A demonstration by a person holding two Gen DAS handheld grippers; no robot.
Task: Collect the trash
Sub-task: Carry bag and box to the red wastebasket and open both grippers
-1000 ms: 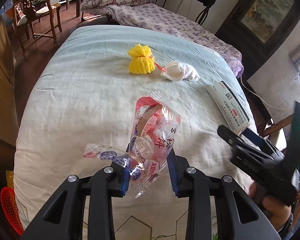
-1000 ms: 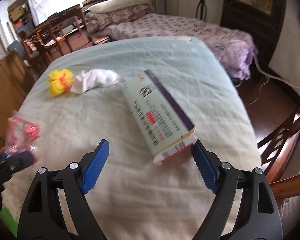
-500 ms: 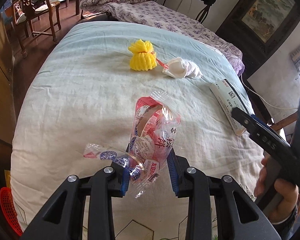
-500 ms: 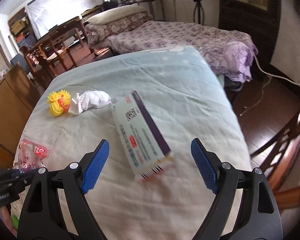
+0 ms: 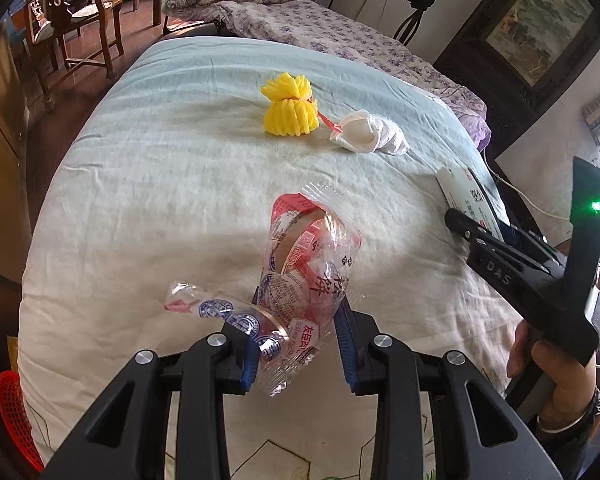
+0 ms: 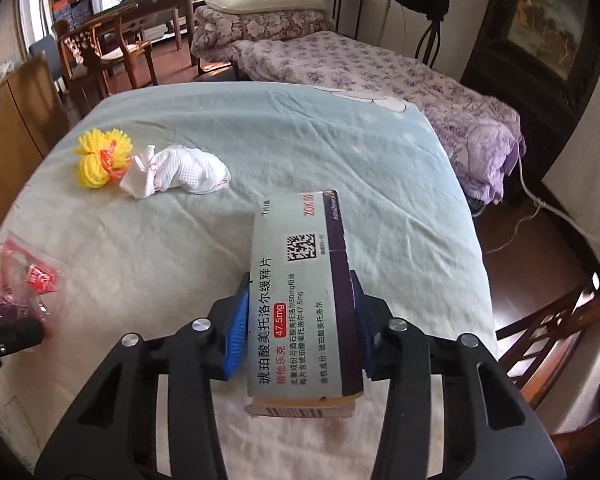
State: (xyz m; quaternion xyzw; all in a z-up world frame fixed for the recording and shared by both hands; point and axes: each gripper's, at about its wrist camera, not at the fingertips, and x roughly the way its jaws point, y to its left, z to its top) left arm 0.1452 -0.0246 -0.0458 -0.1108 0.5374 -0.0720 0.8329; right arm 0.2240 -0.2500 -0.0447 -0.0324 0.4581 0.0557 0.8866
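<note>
- Left gripper (image 5: 296,354): blue pads pinched nearly together on a bunch of clear snack wrappers (image 5: 308,276) with red and blue print, held up above the quilt; one wrapper tail hangs off to the left side.
- Right gripper (image 6: 298,322): jaws narrowed onto the long sides of a medicine box (image 6: 300,300), grey-green face up with a purple edge, lifted off the bedding and pointing forward. One second ago these jaws stood wide open with the box lying flat on the quilt between them; now they clamp it.
- Left gripper's hold on the wrappers looks the same as one second ago.
- In the left wrist view the right gripper body with its green light sits at the right edge, the person's hand (image 5: 548,364) below it, the box end poking out past its tip.
- Red mesh basket (image 5: 14,412) at the lower left corner, beside the bed edge; contents cannot be told.
- Quilt (image 6: 300,136), pale green-white, covers the bed under both grippers.
- Farther out on the quilt: yellow foam fruit net (image 6: 102,158) tied with a red strip, and a crumpled white tissue (image 6: 180,172) touching it on its right. Nothing lies between them and the grippers.
- Beyond: a second bed with purple floral bedding (image 6: 380,68), pillow on folded blanket, wooden chair (image 6: 104,52) at left, framed picture at right.
</note>
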